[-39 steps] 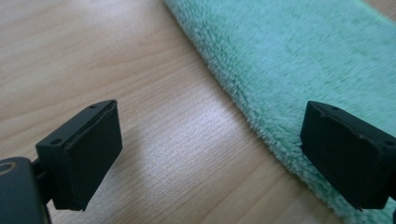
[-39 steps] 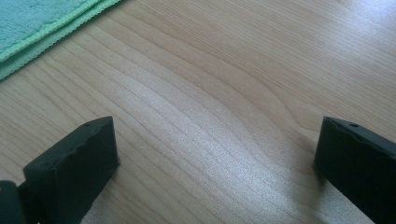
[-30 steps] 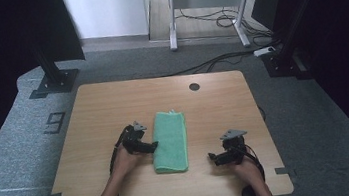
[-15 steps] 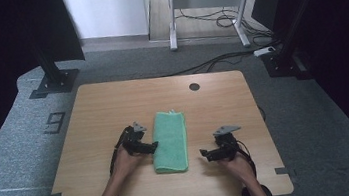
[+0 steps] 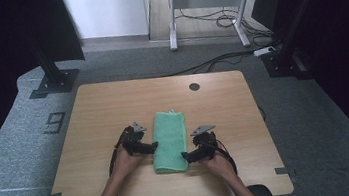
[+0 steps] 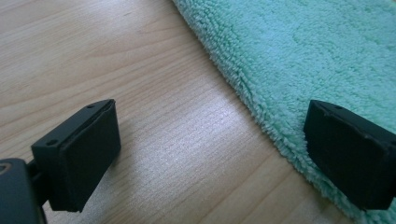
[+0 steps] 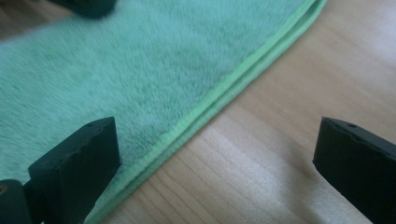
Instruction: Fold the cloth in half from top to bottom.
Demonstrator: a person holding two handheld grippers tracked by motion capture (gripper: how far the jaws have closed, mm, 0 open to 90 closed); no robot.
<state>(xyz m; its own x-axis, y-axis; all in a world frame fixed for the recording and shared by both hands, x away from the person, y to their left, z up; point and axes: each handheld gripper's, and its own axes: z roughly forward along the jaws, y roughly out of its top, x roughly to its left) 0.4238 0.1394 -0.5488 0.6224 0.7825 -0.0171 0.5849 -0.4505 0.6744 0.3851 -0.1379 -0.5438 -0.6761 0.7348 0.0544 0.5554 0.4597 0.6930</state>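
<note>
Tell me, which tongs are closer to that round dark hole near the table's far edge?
The right tongs, narrowly; both lie far short of the hole, flanking the green towel, left tongs opposite.

One green towel [image 5: 169, 140], two tongs — one table [image 5: 113, 105]

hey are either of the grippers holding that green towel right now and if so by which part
Nothing is held. The left gripper and the right gripper both stand open, each straddling a long edge of the green towel without pinching it.
</note>
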